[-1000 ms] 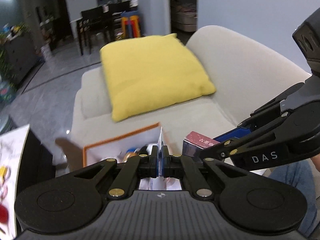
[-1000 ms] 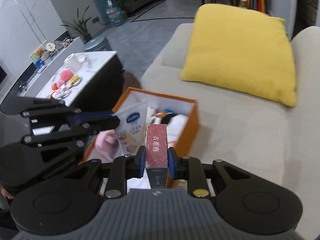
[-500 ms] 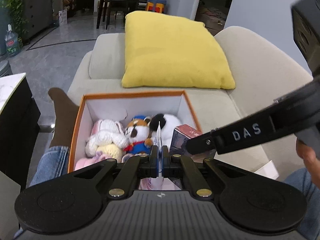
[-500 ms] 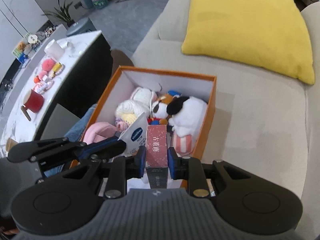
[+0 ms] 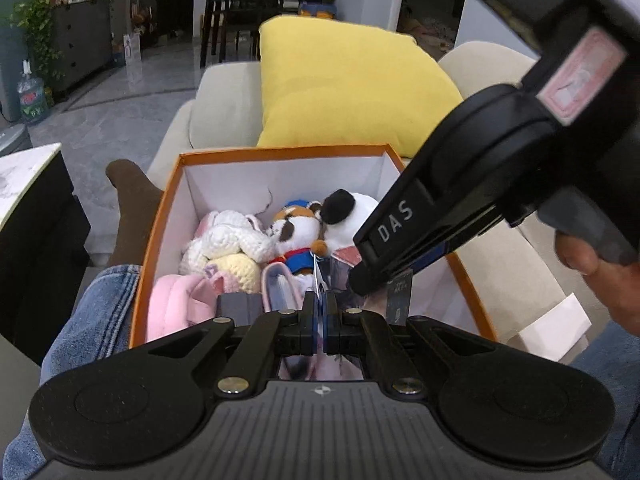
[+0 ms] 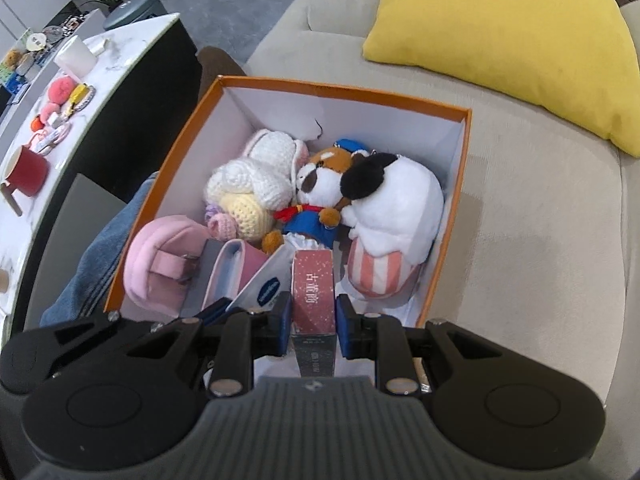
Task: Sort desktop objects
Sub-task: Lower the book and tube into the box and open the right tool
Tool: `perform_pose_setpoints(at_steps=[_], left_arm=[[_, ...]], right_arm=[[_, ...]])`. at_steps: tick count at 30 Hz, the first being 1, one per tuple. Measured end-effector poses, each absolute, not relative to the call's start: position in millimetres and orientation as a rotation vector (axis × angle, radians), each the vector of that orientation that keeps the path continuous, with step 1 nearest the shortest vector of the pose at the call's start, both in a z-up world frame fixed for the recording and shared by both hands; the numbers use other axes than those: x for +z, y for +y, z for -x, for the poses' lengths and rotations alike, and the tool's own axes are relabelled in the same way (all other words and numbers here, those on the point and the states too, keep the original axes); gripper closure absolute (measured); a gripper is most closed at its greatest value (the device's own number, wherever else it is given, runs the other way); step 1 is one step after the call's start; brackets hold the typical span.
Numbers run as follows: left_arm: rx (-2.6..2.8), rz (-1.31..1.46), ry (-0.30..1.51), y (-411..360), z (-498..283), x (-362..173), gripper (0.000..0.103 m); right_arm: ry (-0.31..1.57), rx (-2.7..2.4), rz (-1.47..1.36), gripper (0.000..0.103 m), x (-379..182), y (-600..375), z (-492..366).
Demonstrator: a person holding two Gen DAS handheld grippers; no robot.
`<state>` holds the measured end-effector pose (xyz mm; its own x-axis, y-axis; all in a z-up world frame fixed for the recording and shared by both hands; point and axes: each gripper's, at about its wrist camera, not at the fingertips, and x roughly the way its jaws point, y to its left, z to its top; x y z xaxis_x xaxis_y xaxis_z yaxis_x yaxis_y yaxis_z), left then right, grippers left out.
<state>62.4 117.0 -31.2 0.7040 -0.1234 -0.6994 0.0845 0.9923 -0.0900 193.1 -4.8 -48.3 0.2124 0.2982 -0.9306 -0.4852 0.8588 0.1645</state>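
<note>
Hovering over the near end of the orange box, the right hand-held gripper grips a narrow red carton between its 2 blue pads, the carton standing on end just above the box's contents. The left hand-held gripper is clenched on a thin white sachet with a blue oval logo, which sits just left of the carton at the same near edge. The box rests on a beige sofa, beside the person's denim-clad leg. Inside, a white crocheted bunny, a brown-and-white plush dog and a black-and-white plush fill the far half; a pink plush lies in the near left corner. A yellow cushion lies beyond the box's far edge.
</note>
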Motion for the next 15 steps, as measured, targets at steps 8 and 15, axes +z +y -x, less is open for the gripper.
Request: perform_pose_setpoints(at_steps=[8,15], left_arm=[[-0.163,0.027,0.762,117.8,-44.0,-31.6,0.101],[-0.212,-0.024,0.778,113.0,-32.6,-33.9,0.101]], right_arm=[[1.306,0.528,0.163,0.077,-67.9,-2.1,-191.4],[1.361,0.546,0.140,0.074,-69.5,-8.3,-186.4]])
